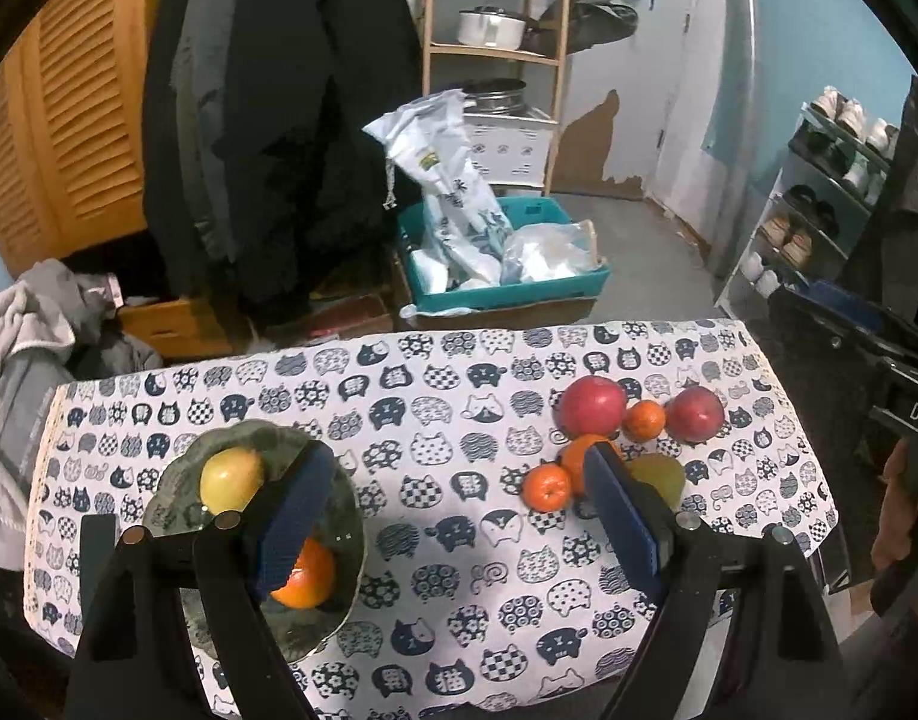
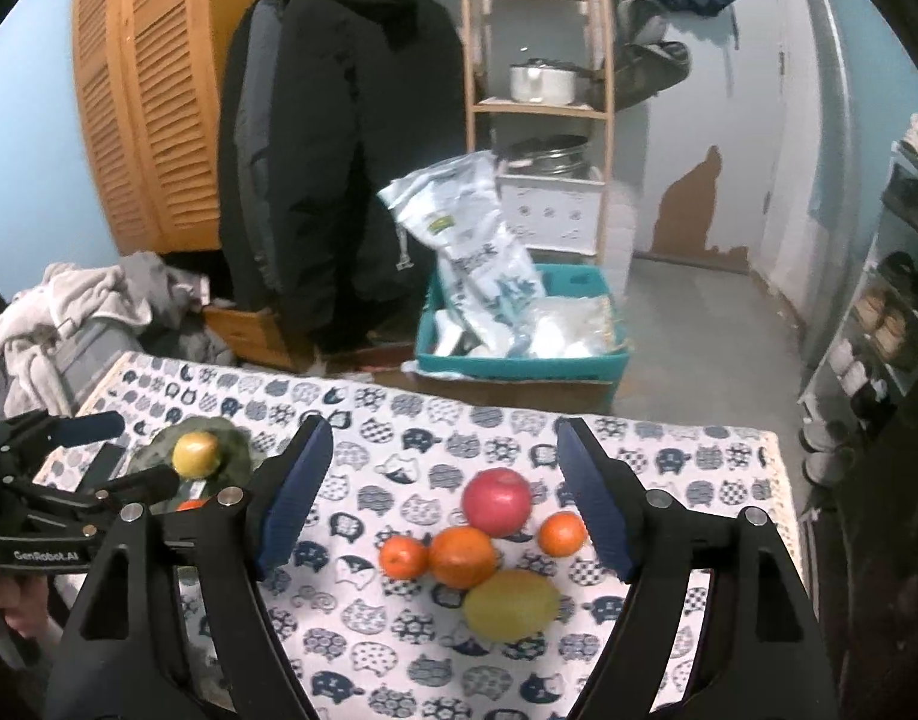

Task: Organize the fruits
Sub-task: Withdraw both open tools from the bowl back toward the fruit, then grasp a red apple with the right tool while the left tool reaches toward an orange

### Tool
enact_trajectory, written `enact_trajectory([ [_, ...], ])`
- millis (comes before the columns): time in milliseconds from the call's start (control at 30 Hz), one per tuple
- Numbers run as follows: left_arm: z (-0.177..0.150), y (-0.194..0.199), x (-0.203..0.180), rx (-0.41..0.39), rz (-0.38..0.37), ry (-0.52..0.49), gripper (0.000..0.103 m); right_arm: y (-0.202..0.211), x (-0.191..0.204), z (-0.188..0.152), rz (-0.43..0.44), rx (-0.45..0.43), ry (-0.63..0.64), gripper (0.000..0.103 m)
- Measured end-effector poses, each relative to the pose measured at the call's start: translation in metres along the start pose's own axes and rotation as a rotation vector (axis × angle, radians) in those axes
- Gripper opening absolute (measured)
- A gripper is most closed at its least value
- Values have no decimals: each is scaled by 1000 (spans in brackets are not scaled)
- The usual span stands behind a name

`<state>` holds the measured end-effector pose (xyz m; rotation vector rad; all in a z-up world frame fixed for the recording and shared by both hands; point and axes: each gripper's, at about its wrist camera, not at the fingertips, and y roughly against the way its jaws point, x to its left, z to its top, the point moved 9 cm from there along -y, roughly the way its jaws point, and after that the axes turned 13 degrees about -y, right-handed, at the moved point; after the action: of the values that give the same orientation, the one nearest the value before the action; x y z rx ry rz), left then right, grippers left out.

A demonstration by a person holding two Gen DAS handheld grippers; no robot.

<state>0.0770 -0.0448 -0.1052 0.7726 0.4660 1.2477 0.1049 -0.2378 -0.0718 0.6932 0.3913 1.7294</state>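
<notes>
In the left wrist view a green bowl (image 1: 243,435) at the left of the cat-print table (image 1: 459,396) holds a yellow-green apple (image 1: 231,480) and an orange (image 1: 303,576). My left gripper (image 1: 459,516) hangs open above the cloth, holding nothing, its left finger over the bowl. In the right wrist view the loose fruit lies close together: a red apple (image 2: 496,501), a large orange (image 2: 462,555), two mandarins (image 2: 404,557) (image 2: 562,534) and a yellow-green fruit (image 2: 510,603). A second red apple (image 1: 694,414) lies at the far right. My right gripper (image 2: 447,498) is open above this pile, touching nothing.
Beyond the table's far edge a teal crate (image 1: 507,264) of plastic bags stands on the floor. Dark coats (image 1: 279,120) hang behind it. A heap of clothes (image 1: 33,324) lies to the left and a shoe rack (image 1: 819,210) stands to the right.
</notes>
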Motion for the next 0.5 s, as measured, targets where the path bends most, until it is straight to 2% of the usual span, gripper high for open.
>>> enact_trajectory([
  [367, 20, -6, -30, -13, -20, -42, 86, 7, -46, 1, -46, -4, -60, 81],
  [500, 23, -17, -37, 1, -28, -51, 86, 6, -61, -1, -67, 2, -77, 85],
])
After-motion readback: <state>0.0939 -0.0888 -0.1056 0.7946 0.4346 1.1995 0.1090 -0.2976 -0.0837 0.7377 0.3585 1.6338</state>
